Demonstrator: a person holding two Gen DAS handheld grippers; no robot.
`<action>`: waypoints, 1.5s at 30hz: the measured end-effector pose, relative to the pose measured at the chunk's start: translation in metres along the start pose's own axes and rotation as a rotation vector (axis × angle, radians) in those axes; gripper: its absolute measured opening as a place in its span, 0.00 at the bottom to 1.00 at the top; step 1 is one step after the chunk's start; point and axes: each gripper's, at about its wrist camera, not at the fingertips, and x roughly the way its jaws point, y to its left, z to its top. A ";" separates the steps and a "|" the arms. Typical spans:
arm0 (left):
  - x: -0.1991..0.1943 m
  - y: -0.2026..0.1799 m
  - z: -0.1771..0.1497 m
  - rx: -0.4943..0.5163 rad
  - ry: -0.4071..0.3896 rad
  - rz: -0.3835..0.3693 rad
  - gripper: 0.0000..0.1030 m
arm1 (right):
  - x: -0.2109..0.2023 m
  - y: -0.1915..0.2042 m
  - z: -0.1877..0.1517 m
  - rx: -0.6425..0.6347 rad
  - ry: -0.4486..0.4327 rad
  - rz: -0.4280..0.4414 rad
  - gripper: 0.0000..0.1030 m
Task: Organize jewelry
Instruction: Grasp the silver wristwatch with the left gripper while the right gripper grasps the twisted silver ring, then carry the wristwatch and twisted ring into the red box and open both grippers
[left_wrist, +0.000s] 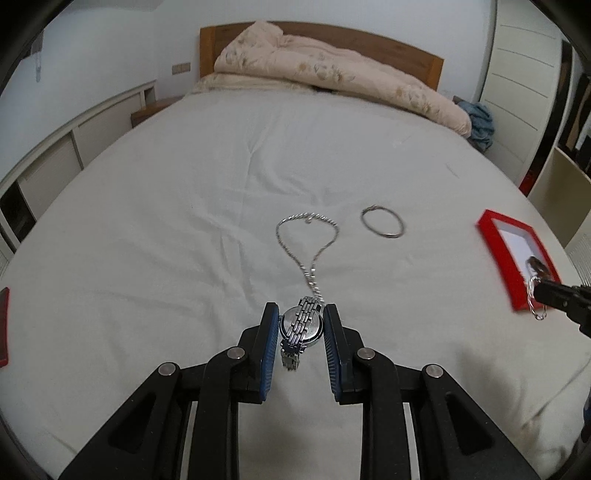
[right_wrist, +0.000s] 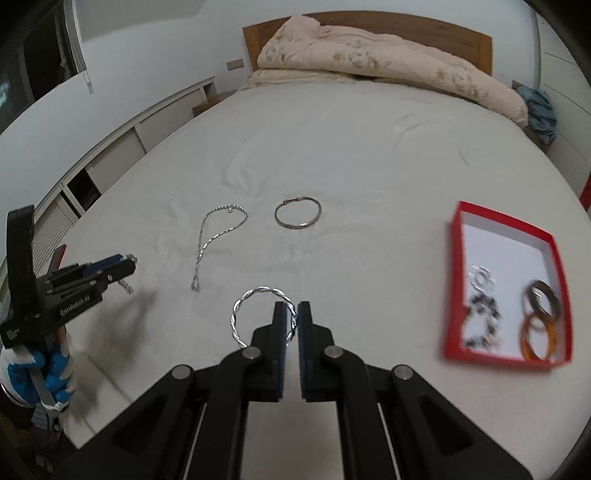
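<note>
Two claws lift jewelry off the bed
The left claw (left_wrist: 300, 328) squeezes a silver watch (left_wrist: 301, 326); the right claw (right_wrist: 292, 317) pinches a twisted bracelet (right_wrist: 258, 310), red box (right_wrist: 458, 280) at 3 o'clock

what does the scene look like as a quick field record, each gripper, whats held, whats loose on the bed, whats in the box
left gripper: jaws shut on silver metal-link wristwatch
right gripper: jaws shut on twisted silver wire bangle
loose on white bed sheet: silver chain necklace; plain thin silver bangle
red shallow cardboard box: open, at right on the bed
in box: dark brown ring bangle, orange ring bangle, dark beaded bracelet, blurred silver piece
</note>
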 end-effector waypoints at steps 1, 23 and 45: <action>-0.007 -0.002 -0.001 -0.002 -0.006 -0.004 0.23 | -0.010 -0.001 -0.004 0.007 -0.008 -0.003 0.05; -0.105 -0.105 -0.015 0.064 -0.066 -0.151 0.23 | -0.164 -0.077 -0.093 0.161 -0.180 -0.134 0.05; 0.067 -0.295 0.076 0.344 0.058 -0.317 0.23 | -0.051 -0.250 -0.015 0.209 -0.069 -0.197 0.05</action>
